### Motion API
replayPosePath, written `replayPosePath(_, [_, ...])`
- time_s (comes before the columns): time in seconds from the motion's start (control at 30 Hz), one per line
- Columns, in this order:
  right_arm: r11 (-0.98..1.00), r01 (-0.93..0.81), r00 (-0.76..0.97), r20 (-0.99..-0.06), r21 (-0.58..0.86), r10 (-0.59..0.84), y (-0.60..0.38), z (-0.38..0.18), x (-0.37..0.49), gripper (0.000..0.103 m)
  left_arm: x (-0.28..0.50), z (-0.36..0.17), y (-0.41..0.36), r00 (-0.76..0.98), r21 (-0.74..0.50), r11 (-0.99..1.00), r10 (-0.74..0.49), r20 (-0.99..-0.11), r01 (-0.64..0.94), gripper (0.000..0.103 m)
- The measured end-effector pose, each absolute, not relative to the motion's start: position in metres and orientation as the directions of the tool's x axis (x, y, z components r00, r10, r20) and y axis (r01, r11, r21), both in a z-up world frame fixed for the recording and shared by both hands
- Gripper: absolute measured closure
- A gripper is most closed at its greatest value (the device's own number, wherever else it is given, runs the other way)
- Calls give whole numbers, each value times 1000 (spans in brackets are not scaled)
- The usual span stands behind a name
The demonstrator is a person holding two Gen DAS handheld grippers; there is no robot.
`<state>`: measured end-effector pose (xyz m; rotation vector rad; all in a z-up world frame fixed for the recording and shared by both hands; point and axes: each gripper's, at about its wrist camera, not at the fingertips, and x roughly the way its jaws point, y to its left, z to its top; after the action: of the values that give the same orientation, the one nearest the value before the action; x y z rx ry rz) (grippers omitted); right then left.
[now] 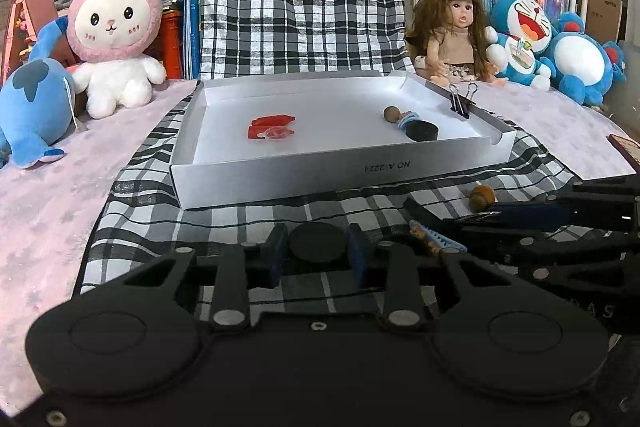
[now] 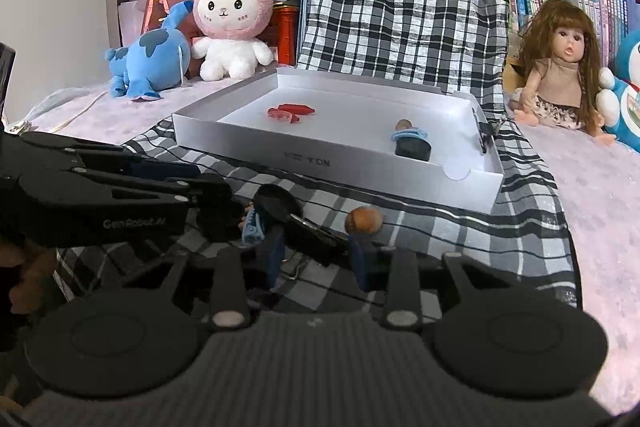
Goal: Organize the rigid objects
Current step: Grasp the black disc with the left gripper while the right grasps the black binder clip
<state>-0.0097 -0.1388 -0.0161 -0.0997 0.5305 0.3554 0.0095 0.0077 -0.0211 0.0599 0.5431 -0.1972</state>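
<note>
My left gripper (image 1: 318,255) is shut on a flat black disc (image 1: 318,242) low over the checked cloth (image 1: 224,215), in front of the white box (image 1: 320,183). Beside it, my right gripper (image 2: 316,255) is shut on a black binder clip (image 2: 316,235). A blue toothed hair clip (image 2: 252,227) and a brown wooden knob (image 2: 364,221) lie on the cloth by the fingers. In the box (image 2: 360,155) lie red plastic pieces (image 1: 270,127), a wooden-headed peg with a blue clip (image 1: 404,117) and another black disc (image 1: 422,131). A second binder clip (image 1: 460,103) grips the box's right wall.
Behind the box the checked cloth hangs over stacked things. A pink-hooded rabbit plush (image 1: 116,27) and a blue plush (image 1: 32,107) sit at the back left. A long-haired doll (image 1: 452,31) and blue cat plushes (image 1: 524,39) sit at the back right. Books line the rear.
</note>
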Motion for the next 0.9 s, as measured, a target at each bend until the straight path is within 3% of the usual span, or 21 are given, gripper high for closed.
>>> replayPosePath(0.1, [938, -346, 809, -504, 9, 303, -141, -14, -11, 79, 10, -17, 10, 836, -7, 981, -170, -521, 196, 73])
replayPosePath(0.2, [942, -334, 811, -503, 23, 299, -144, -11, -10, 81, 10, -13, 12, 840, -9, 981, -169, -515, 192, 73])
replayPosePath(0.33, [941, -339, 814, -499, 6, 297, -143, -10, -10, 66, 9, -9, 13, 846, -7, 982, -167, -506, 189, 73])
replayPosePath(0.4, [936, -353, 808, -504, 1, 305, -141, -11, -9, 53, 10, -7, 14, 845, -13, 982, -168, -508, 188, 73])
replayPosePath(0.53, [931, -365, 811, -500, -27, 303, -132, -12, -4, 45, 10, -6, 17, 845, -15, 983, -166, -508, 184, 73])
replayPosePath(0.87, [915, -396, 807, -505, -78, 307, -123, -22, 8, 40, 12, -4, 24, 841, -28, 984, -167, -514, 178, 73])
replayPosePath(0.9, [914, -398, 806, -505, -76, 309, -124, -22, 7, 47, 13, -4, 25, 840, -33, 984, -168, -516, 177, 73])
